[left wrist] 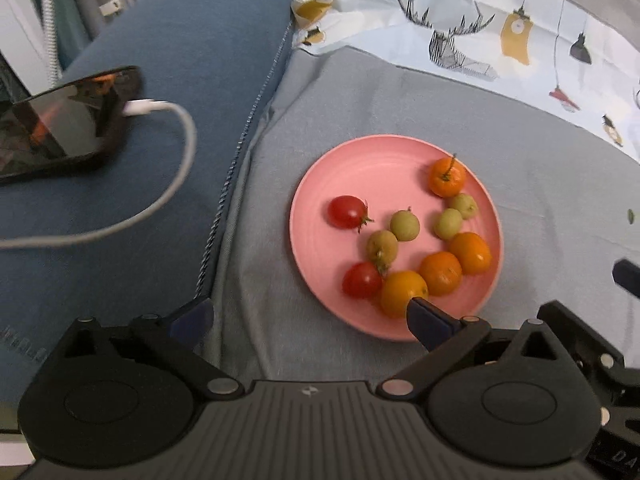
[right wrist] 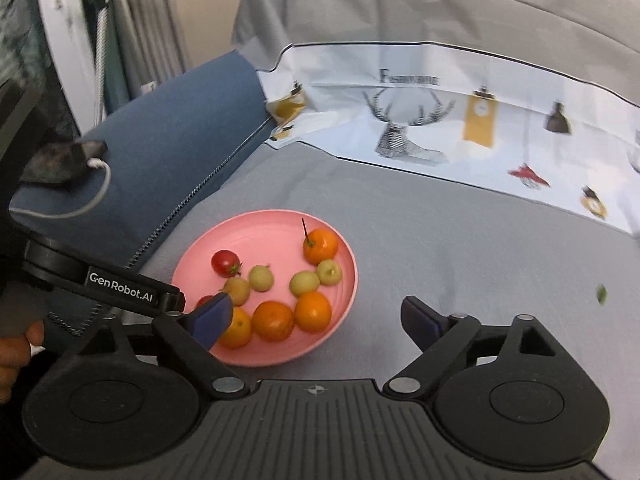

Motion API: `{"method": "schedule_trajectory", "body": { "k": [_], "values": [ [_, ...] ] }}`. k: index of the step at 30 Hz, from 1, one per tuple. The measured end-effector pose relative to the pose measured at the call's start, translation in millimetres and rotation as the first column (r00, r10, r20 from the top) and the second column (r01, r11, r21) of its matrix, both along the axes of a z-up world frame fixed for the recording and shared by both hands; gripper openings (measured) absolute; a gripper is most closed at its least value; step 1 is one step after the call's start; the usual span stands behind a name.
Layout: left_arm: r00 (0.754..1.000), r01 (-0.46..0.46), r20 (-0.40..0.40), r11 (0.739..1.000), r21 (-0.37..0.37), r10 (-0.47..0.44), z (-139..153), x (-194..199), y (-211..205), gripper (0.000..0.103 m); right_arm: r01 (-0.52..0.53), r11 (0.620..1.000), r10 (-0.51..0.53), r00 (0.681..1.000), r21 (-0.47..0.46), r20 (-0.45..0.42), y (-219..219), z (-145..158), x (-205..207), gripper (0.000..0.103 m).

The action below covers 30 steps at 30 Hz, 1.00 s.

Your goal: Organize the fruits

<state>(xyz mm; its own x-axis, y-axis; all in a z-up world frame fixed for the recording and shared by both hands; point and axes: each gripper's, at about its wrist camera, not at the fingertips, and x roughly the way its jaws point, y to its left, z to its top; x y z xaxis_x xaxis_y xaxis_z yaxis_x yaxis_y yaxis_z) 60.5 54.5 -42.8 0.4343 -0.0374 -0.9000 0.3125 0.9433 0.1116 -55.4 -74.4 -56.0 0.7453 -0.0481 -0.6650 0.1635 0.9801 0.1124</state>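
fruits (left wrist: 404, 240) fill the pink plate (left wrist: 320, 168); both tools gape wide and empty, only the right view showing a hand (right wrist: 14, 354).

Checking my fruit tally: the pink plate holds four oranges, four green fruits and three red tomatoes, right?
Not quite: the pink plate holds two red tomatoes, not three, as the left wrist view shows. The four oranges and four green fruits are right.

A dark phone (left wrist: 60, 124) lies on a blue cushion (left wrist: 168, 80) with a white charging cable (left wrist: 176, 184) plugged in. Beside the cushion, grey bedding (left wrist: 360, 92) meets a white printed sheet (left wrist: 480, 28) showing a deer and lamps.
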Motion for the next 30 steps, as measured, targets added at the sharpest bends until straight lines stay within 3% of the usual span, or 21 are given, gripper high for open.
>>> {"method": "schedule_trajectory", "body": {
  "k": [4, 13, 23, 30],
  "values": [
    [0.999, -0.014, 0.047, 1.000, -0.007, 0.014, 21.1, -32.3, 11.3, 0.103, 0.047, 0.999, -0.047, 0.998, -0.002, 0.032, 14.1, 14.4, -33.2, 0.100],
    [0.991, 0.009, 0.132, 1.000, 0.006, -0.009, 46.6, -88.7, 29.0, 0.103, 0.080, 0.993, -0.075, 0.995, -0.085, 0.062, 40.4, 28.5, -81.4, 0.102],
    [0.979, -0.006, 0.201, 1.000, 0.008, 0.004, 58.1, -123.1, 33.8, 0.103, 0.046, 0.988, -0.030, 0.993, -0.144, 0.113, 58.8, 43.9, -109.2, 0.102],
    [0.979, -0.022, 0.203, 1.000, 0.007, 0.020, 59.5, -132.0, 38.3, 0.103, 0.060, 0.988, -0.041, 0.990, -0.145, 0.136, 59.1, 49.5, -122.3, 0.102]
  ]
}}
